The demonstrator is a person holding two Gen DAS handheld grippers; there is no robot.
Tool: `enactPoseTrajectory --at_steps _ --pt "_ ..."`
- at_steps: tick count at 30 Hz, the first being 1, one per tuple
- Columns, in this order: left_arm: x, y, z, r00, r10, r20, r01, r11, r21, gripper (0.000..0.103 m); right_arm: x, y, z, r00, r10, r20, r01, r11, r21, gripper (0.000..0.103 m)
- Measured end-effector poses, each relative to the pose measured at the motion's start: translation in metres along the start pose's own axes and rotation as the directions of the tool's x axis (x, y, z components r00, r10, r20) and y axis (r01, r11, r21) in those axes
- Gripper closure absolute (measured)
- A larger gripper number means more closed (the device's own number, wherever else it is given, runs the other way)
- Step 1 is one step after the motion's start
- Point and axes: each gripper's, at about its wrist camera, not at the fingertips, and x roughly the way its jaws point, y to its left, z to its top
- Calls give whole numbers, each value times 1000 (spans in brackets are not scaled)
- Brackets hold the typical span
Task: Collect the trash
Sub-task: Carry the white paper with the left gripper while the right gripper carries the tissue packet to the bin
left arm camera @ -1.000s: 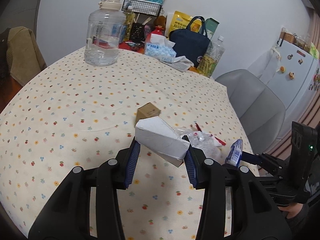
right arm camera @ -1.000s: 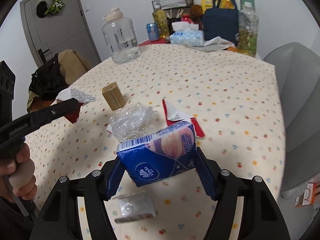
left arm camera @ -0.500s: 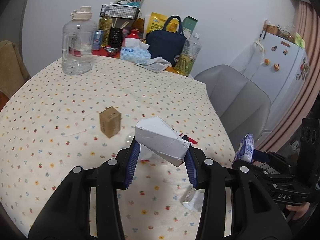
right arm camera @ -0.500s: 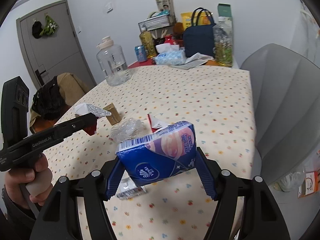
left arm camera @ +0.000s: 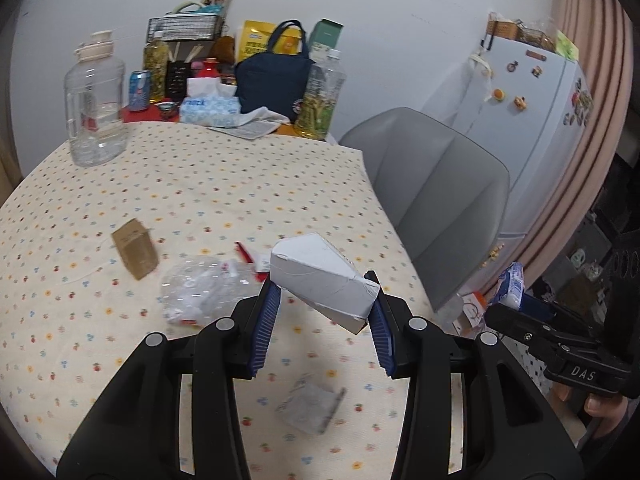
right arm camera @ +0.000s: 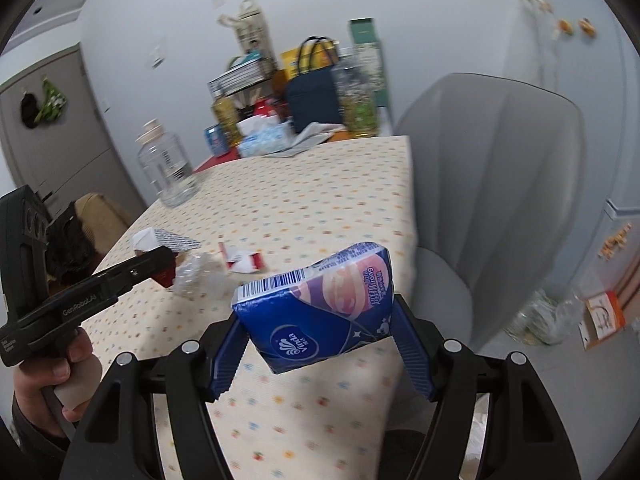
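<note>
My left gripper (left arm camera: 322, 304) is shut on a white paper carton (left arm camera: 320, 280) and holds it above the table's near right part. My right gripper (right arm camera: 320, 328) is shut on a blue tissue pack (right arm camera: 320, 304), held beyond the table's right edge; the pack also shows in the left wrist view (left arm camera: 510, 286). On the dotted tablecloth (left arm camera: 200, 184) lie a crumpled clear plastic wrapper (left arm camera: 200, 292), a red-and-white wrapper (left arm camera: 252, 262), a small brown box (left arm camera: 134, 248) and a grey foil packet (left arm camera: 310, 404).
A grey chair (left arm camera: 432, 200) stands right of the table. At the table's far end stand a big clear water jug (left arm camera: 94, 100), a tissue box (left arm camera: 210, 106), a navy bag (left arm camera: 272, 80) and bottles. A white fridge (left arm camera: 532, 120) stands far right. Clutter lies on the floor (right arm camera: 560, 316).
Both grippers have pulled back and swung right with their loads. The table trash now lies left of the carton, and the chair and floor have come into view.
</note>
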Motion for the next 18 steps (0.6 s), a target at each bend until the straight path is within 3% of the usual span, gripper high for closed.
enactPoseTrajectory --at_steps 18 --pt "41 -90 -9 991 -96 -88 107 986 132 60 -31 -104 -47 982 -185 -36 189 971 150 34"
